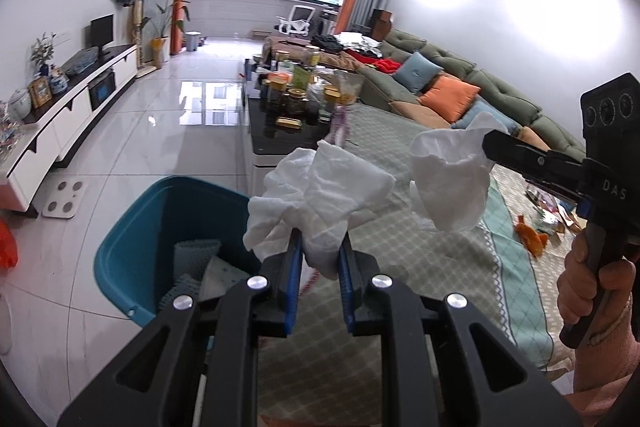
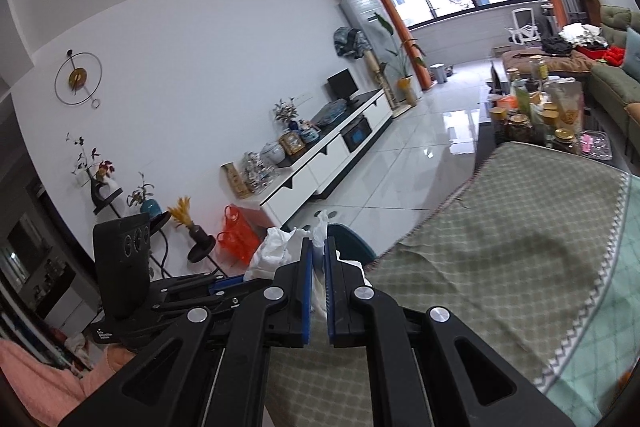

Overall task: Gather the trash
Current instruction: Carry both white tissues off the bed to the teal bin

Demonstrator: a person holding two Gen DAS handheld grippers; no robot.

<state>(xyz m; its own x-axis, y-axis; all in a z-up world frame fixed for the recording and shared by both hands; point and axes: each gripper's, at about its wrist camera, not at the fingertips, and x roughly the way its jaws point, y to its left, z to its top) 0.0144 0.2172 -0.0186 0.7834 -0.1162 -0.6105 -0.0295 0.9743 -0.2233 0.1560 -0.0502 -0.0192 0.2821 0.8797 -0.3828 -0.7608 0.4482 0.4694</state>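
The left claw (image 1: 318,247) pinches a crumpled white tissue (image 1: 320,195) beside the teal bin (image 1: 120,259); the right claw (image 2: 319,251) pinches another tissue (image 1: 448,179) over the cloth-covered counter (image 1: 420,267).

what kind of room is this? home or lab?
A home living room, most likely: a long green sofa with cushions, a low TV cabinet with a screen and ornaments, and a coffee table crowded with jars. Both tools hold crumpled tissues above a cloth-covered table, beside a teal bin.
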